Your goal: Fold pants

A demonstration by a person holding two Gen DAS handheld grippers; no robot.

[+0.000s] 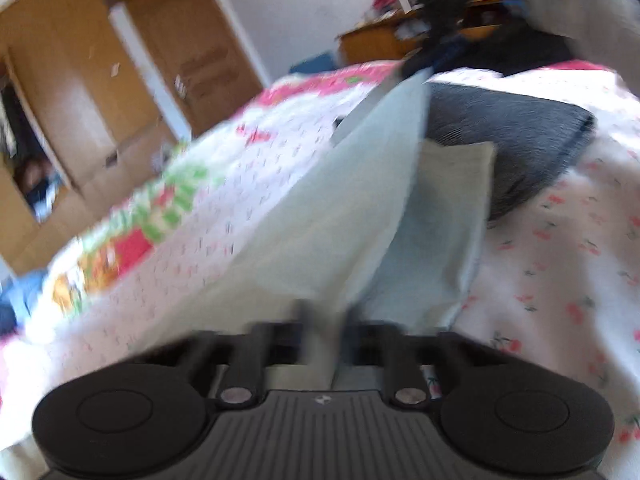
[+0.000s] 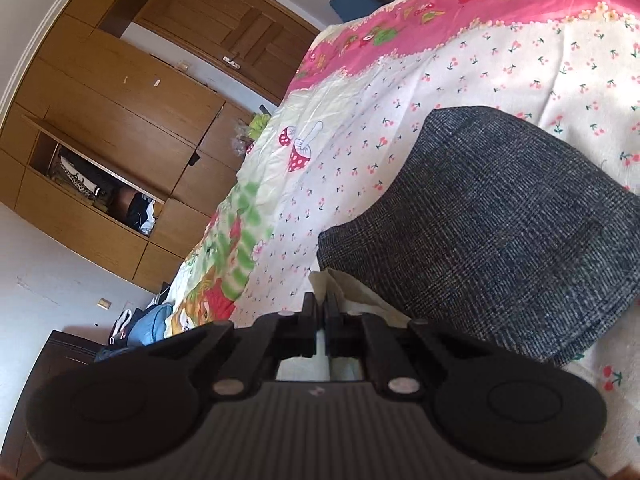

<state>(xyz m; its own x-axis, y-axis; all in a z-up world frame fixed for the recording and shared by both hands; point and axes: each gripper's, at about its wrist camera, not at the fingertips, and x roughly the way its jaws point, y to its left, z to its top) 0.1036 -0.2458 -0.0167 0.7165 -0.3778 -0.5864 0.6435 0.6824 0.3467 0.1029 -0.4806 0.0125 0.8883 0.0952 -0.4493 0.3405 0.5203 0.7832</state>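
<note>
The jaws of the left gripper (image 1: 325,316) were pinched on a fold of the pale mint-white cloth pants (image 1: 352,200), which rose taut from them over the bed with the cherry-print sheet (image 1: 560,248). The picture there was blurred. Beyond the pants lay a folded dark grey woven garment (image 1: 520,140). The right gripper (image 2: 322,314) had its jaws pressed together on a cream edge of the pants (image 2: 352,292), just beside the grey garment (image 2: 500,220).
</note>
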